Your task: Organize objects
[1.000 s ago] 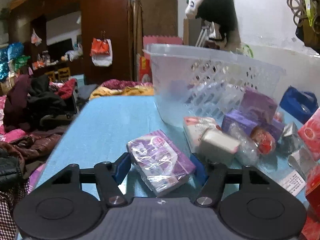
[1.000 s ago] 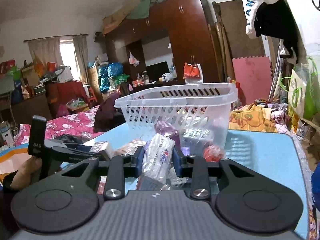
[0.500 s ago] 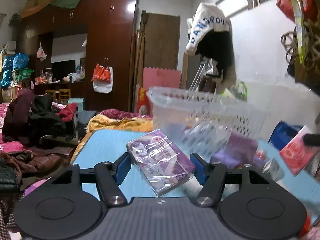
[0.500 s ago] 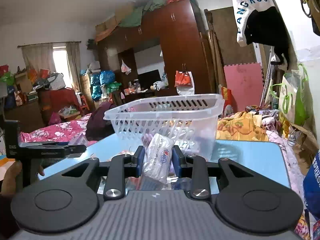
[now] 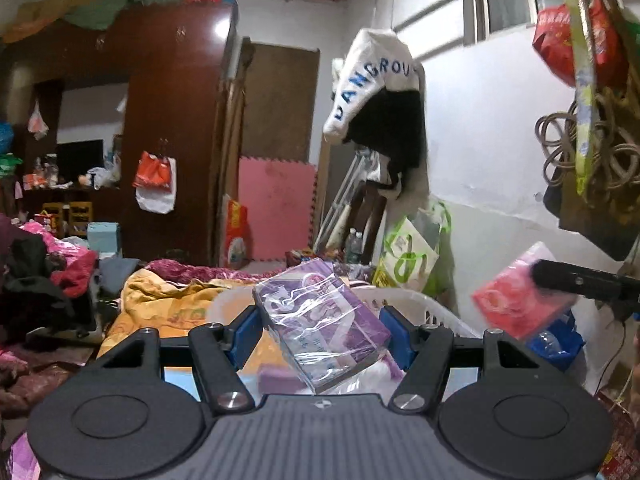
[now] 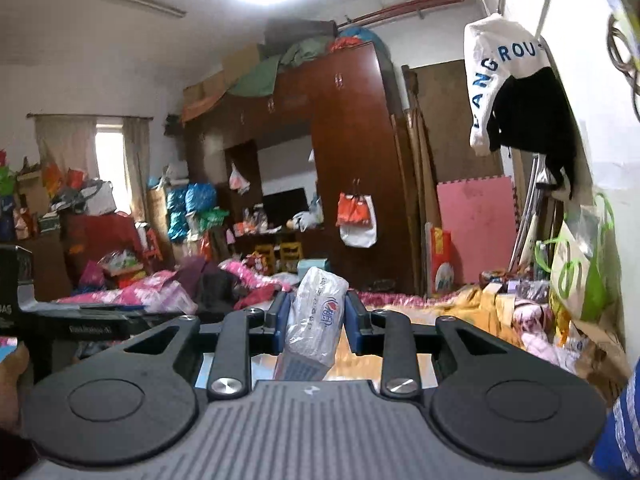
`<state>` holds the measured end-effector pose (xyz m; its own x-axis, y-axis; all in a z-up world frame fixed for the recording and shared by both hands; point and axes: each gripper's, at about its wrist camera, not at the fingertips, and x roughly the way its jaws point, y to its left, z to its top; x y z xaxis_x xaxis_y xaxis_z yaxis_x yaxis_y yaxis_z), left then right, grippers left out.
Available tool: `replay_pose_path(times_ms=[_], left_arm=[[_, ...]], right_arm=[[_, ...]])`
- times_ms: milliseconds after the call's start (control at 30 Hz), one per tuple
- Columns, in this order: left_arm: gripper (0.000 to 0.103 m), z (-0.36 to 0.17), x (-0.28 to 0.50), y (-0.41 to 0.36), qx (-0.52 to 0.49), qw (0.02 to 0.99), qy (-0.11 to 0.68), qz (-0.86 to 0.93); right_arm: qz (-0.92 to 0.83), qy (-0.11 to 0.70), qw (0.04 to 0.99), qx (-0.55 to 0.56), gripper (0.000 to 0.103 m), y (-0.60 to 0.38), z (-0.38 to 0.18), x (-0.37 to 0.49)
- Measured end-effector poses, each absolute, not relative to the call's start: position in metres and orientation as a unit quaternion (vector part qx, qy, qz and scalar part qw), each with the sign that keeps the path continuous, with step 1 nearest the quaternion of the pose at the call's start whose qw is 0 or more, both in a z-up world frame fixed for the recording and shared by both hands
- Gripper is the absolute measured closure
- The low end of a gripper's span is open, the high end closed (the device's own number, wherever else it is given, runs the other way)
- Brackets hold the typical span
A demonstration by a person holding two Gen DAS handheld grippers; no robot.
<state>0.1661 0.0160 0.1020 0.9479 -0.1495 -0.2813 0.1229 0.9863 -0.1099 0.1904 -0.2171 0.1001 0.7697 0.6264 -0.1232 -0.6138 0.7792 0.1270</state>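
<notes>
The wrapped packet (image 5: 320, 322) sits between the left tongs (image 5: 321, 330), above and before the basket (image 5: 436, 308). Right of the basket hangs a tissue pack (image 5: 516, 296). Behind the basket stands the wardrobe (image 5: 176, 140).

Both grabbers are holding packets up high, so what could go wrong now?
1. The purple packet sits tilted in the left gripper, with shiny wrap. It might slip out before it is over the white basket.
2. The white packet in the right gripper leans too, held near its top. It might swing or drop.
3. The right wrist view shows no basket, so aiming there may be hard.
</notes>
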Motion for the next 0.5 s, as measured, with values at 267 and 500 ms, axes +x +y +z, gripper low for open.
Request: replay_pose_path(times_ms=[267,500], left_arm=[[0.023,0.076,0.237,-0.004,-0.011,0.974,0.221,-0.043],[0.021,0.071,0.208,0.004,-0.019,0.976,0.212,-0.043]], right_arm=[[0.297,0.125,0.947,0.003,0.060,-0.184,0.079,0.230],[0.298,0.120,0.947,-0.002,0.012,-0.206,0.075,0.191]])
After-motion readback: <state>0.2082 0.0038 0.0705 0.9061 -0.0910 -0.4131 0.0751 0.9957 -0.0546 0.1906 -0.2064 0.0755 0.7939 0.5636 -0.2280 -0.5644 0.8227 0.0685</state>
